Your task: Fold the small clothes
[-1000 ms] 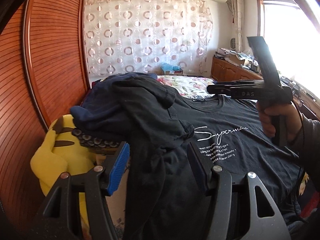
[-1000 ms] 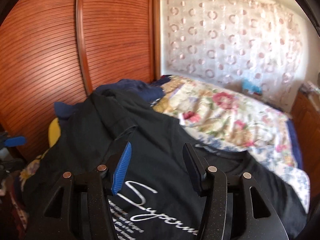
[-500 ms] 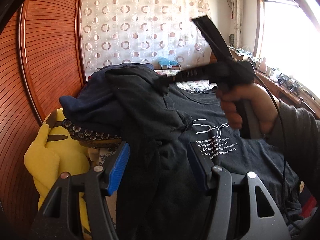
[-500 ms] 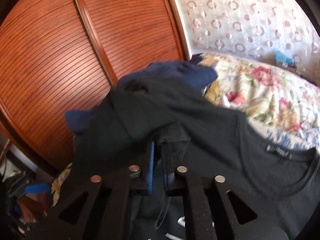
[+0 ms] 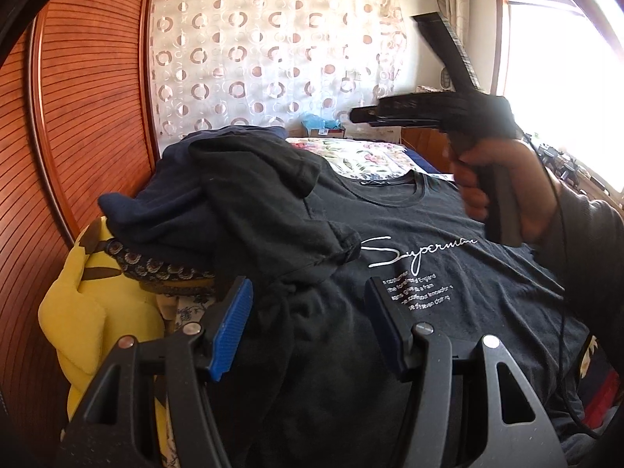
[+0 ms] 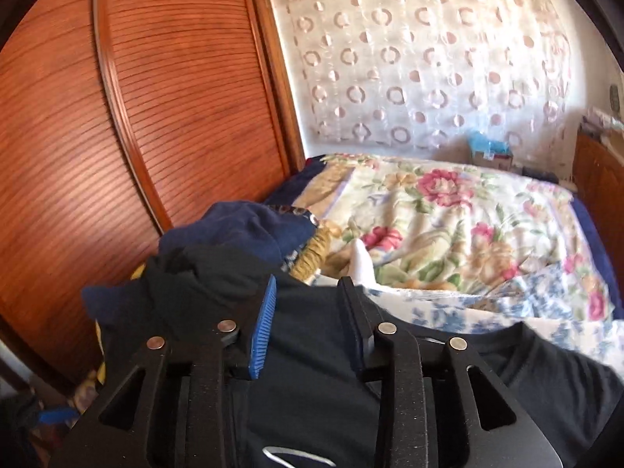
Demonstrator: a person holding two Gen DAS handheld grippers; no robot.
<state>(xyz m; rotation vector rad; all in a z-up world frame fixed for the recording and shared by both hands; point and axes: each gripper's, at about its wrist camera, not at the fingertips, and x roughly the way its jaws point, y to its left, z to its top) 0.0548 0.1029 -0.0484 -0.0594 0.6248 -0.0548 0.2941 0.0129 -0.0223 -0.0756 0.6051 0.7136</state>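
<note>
T-shirt point(image 5: 448, 280) lies flat on bed point(image 6: 448, 226), sleeve point(image 5: 273, 214) folded inward; left gripper point(image 5: 308, 323) hovers released, right gripper point(image 6: 308, 323) jaws opening, nothing between them.

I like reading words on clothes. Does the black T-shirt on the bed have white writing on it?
Yes, the black T-shirt lying on the bed has white writing across its chest, with smaller white lines printed under it.

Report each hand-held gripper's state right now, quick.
Left hand-held gripper: open, holding nothing, over the black T-shirt.
Right hand-held gripper: jaws opening, nothing pinched between the pads; shirt lies below.
</note>
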